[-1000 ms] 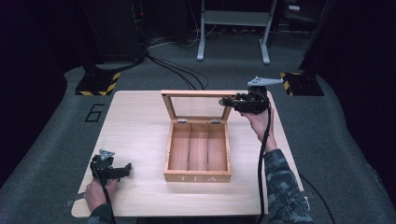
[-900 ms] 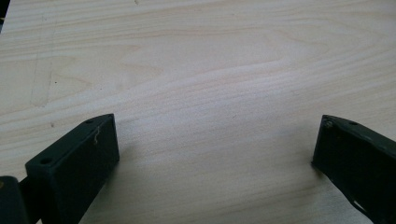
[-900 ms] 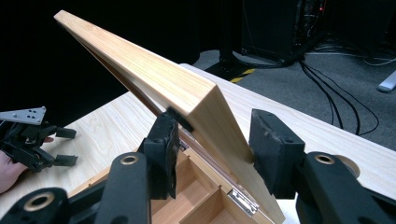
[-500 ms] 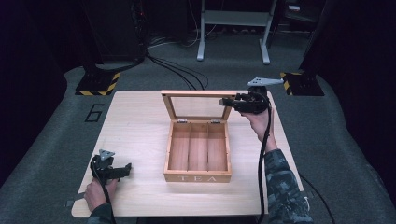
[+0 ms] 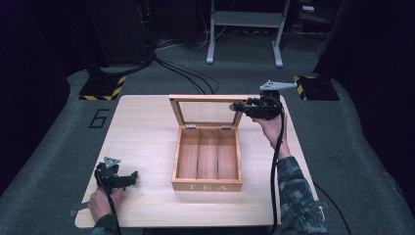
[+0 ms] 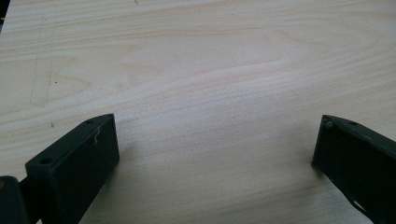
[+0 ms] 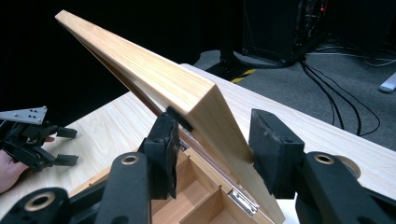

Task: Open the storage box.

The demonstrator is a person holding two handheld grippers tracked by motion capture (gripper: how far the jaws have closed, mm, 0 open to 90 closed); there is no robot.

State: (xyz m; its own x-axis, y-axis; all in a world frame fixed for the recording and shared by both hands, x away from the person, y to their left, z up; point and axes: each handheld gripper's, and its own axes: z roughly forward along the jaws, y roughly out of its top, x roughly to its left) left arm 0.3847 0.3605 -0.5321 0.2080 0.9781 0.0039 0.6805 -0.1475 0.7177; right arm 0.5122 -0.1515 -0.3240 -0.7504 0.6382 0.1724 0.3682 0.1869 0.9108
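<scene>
A wooden tea box (image 5: 207, 159) sits at the centre of the frame on a pale wooden desk (image 5: 142, 132), its glass-paned lid (image 5: 205, 111) raised and leaning back toward the upper part of the picture. The box shows three long compartments, and the word TEA is printed on its front wall.

At upper right of centre in the high view, the right gripper (image 5: 238, 107) is clenched on the right side rail of the lid's frame. Its own camera shows one pad pressed against each face of the wooden edge (image 7: 210, 116), with the hinge (image 7: 243, 198) low in the frame just below the grip. A sleeve in a camouflage pattern (image 5: 298, 196) runs up from the lower right corner to that hand.

In the lower left of the high view, the left gripper (image 5: 133, 175) rests low over the desk, well apart from the box, pointing toward it. Its own camera shows it released: the two black jaws stand wide apart over bare wood grain (image 6: 210, 84).

Cables (image 5: 186, 73) trail across the grey floor beyond the desk, in the upper part of the frame.
</scene>
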